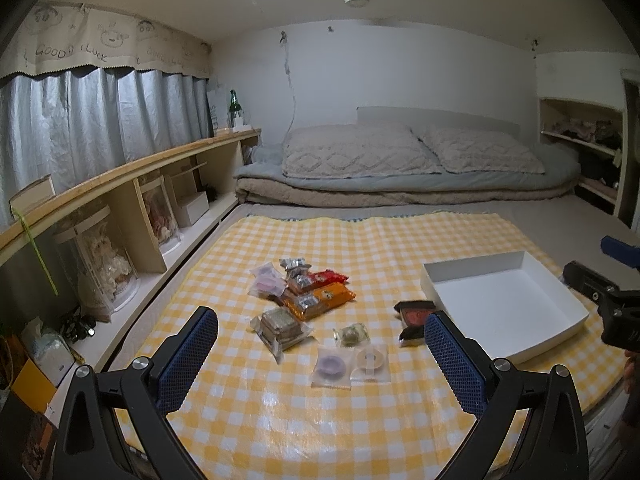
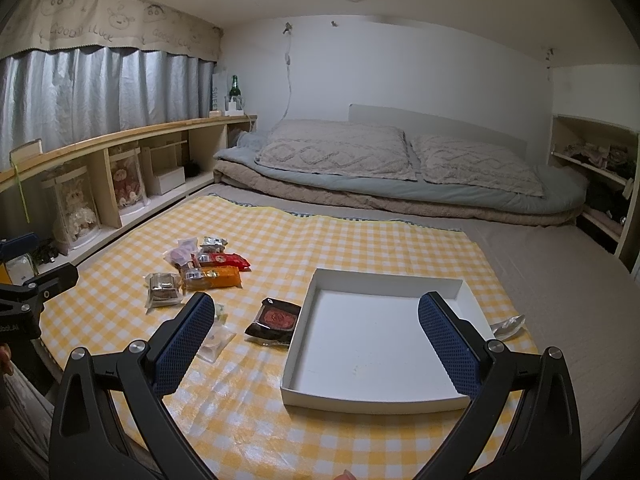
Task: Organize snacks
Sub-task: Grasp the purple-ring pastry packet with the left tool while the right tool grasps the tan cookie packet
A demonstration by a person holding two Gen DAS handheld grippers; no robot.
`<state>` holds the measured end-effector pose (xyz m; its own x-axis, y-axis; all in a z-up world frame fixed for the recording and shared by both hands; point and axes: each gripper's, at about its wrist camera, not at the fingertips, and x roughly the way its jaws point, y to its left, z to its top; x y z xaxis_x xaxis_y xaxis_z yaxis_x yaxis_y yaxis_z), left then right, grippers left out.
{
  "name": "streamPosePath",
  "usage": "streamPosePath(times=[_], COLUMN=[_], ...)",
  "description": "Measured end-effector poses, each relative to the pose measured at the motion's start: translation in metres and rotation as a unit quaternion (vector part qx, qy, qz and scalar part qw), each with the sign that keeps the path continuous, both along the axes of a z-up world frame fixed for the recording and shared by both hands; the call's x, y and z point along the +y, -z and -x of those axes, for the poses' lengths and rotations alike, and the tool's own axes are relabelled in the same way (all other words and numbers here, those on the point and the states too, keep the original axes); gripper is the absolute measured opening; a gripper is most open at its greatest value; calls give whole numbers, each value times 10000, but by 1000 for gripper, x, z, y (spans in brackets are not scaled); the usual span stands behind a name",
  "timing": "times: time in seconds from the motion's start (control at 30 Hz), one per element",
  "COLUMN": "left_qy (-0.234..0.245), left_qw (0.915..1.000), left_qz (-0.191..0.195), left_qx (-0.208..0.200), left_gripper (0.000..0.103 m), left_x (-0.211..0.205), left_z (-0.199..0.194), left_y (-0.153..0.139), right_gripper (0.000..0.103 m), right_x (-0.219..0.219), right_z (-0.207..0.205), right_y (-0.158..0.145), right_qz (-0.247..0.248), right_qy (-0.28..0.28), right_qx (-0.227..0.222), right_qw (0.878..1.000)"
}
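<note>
Several wrapped snacks lie on a yellow checked cloth (image 1: 280,420): an orange packet (image 1: 328,300), a red packet (image 1: 330,278), a brown cake pack (image 1: 280,326), two clear round-sweet packs (image 1: 332,366), and a black-and-red packet (image 1: 416,316). An empty white box (image 1: 508,300) sits to the right; it also shows in the right wrist view (image 2: 376,340). My left gripper (image 1: 320,356) is open and empty above the snacks. My right gripper (image 2: 316,340) is open and empty above the box's near left part. The black-and-red packet (image 2: 276,320) lies just left of the box.
The cloth covers a bed with folded blankets and pillows (image 1: 400,160) at the far end. A wooden shelf (image 1: 120,184) with boxed dolls runs along the left, under curtains. An open cupboard (image 1: 580,148) stands at the right. A clear wrapper (image 2: 508,326) lies right of the box.
</note>
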<state>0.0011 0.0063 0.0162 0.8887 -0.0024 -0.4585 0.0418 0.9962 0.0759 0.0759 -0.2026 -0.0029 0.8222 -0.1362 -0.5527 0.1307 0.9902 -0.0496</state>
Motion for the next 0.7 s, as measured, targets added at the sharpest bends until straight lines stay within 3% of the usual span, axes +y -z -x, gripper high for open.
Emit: streamPosePath(times=[0.23, 0.47, 0.57, 0.7], left_qy=[106, 103, 125, 214], left_qw=[9996, 9994, 9995, 9991], left_qz=[-76, -118, -193, -277], left_qx=[-259, -319, -208, 236], left_gripper=[103, 103, 103, 103], left_x=[3, 7, 5, 4], left_z=[-11, -52, -77, -118], left_y=[-23, -41, -42, -27], right_gripper=[103, 103, 103, 103], right_x=[2, 2, 2, 0], right_z=[-21, -57, -83, -124], right_y=[-20, -42, -43, -33], right_qz=[-121, -107, -168, -384], right_qy=[-127, -215, -321, -524], right_qx=[-44, -215, -142, 191], right_qw=[9998, 9995, 9992, 9977])
